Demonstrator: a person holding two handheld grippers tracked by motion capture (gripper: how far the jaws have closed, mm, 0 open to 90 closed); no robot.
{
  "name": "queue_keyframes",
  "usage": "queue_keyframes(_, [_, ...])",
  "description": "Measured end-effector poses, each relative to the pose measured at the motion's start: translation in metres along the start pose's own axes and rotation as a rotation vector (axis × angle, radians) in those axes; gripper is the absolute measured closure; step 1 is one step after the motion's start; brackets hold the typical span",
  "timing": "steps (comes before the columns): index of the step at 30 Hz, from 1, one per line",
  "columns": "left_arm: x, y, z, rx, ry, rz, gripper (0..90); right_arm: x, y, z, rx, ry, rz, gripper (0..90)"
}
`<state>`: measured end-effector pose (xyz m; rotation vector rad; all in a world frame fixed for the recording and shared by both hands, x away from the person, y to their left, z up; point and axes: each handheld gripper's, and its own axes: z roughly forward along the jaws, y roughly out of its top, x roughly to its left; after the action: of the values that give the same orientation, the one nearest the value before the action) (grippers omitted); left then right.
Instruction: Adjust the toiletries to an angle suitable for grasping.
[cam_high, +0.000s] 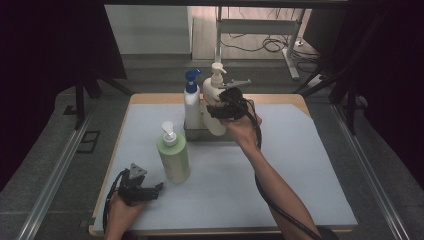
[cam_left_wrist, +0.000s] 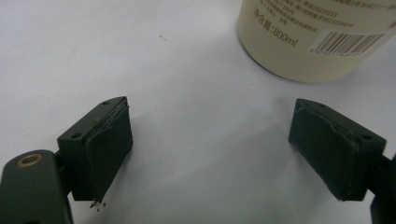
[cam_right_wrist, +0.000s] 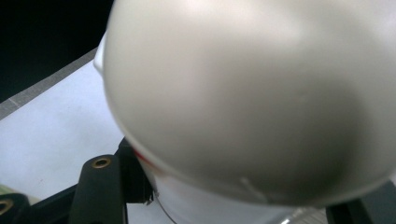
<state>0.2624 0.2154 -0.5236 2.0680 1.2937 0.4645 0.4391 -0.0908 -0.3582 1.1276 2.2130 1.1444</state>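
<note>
Nearest the table's front edge, the left gripper (cam_high: 159, 188) is held low over the pale blue mat (cam_high: 300, 170), its grey three-cornered plate on top and its cable looped back toward the hand. In the left gripper view its jaws are seen spread wide, with bare mat between them and nothing gripped; the base of a cream-coloured bottle, barcode and printed label showing, stands just beyond the right-hand jaw.

A little farther in, the green pump bottle (cam_high: 173, 156) is seen upright on the mat, just beside the left gripper and apart from it.

Farther back, the right forearm is stretched across the mat, and the right gripper (cam_high: 215, 111) is closed around the body of the white pump bottle (cam_high: 214, 100). In the right gripper view the bottle's white body (cam_right_wrist: 252, 107) is clamped between the jaws, close against the camera. The bottle is held upright at the metal tray (cam_high: 195, 133), though whether it rests in the tray or hangs just above it cannot be told.

In the tray, to the left of the white bottle, the blue-capped bottle (cam_high: 191, 102) is stood upright.
</note>
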Motion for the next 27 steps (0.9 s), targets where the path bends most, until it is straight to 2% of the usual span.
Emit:
queue_keyframes(15, [0.001,0.000,0.000,0.001,-0.006,-0.002,13.4,-0.004,0.011,0.021,-0.002,-0.030,0.015,37.5])
queue_keyframes(27, [0.001,0.000,0.000,0.001,-0.006,-0.002,13.4,-0.009,0.015,0.030,-0.006,-0.056,0.022,37.4])
